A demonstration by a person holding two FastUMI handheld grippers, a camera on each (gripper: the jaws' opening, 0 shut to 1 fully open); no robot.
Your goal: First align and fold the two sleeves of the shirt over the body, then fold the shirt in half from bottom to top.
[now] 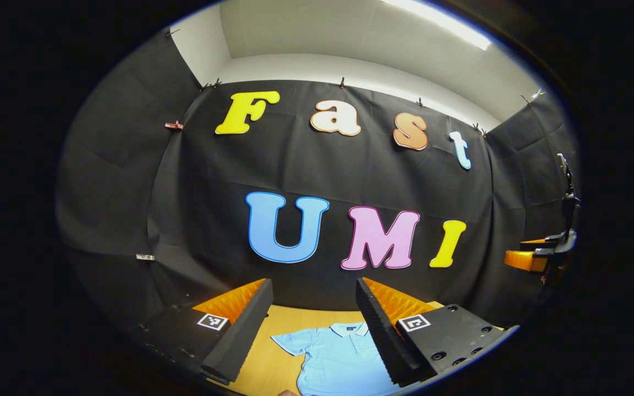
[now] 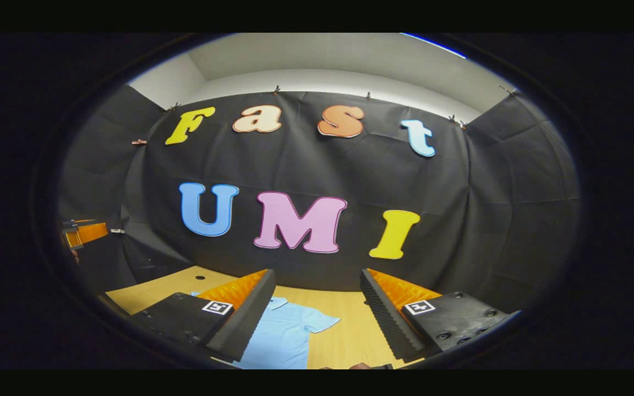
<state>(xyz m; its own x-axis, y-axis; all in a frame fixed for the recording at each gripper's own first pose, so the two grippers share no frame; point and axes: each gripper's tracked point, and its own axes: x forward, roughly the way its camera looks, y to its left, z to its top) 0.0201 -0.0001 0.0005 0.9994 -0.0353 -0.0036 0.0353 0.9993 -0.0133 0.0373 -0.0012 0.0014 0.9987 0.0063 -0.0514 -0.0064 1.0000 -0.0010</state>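
A light blue polo shirt is laid flat on the wooden table, collar toward the black cloth wall, sleeves spread out. Both grippers are held up above it, well clear. The left gripper and right gripper are spread wide, nothing gripped.

Shirt — plain light blue, collar the same blue, no print or stripe visible; reads identically in the right gripper view.

Table — warm yellowish wood tone with faint grain; one small dark dot on the top in the right gripper view.

Booth wall — matte black cloth, creased, held by small clips, one of them reddish.

Room wall above the cloth — white to pale grey; ceiling light strip bright white.
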